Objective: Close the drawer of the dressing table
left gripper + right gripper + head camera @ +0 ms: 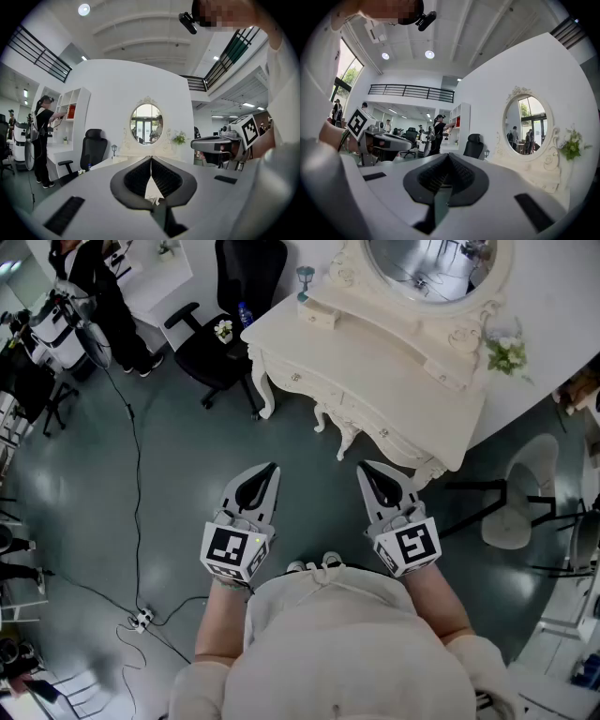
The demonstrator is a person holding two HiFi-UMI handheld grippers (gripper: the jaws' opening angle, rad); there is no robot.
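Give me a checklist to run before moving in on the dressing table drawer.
1. Left tool shut, nothing in it: ok.
2. Right tool shut, nothing in it: ok.
3. Dressing table in view ahead, both tools short of it: ok.
4. Which drawer stands open: cannot tell from these views.
5. Floor cable lies off to the left, away from the path: ok.

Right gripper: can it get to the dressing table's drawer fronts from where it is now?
Probably yes. The right gripper, shut and empty, points towards the drawer fronts of the dressing table, and nothing stands in between. It isn't touching them yet, so a step forward may be needed.
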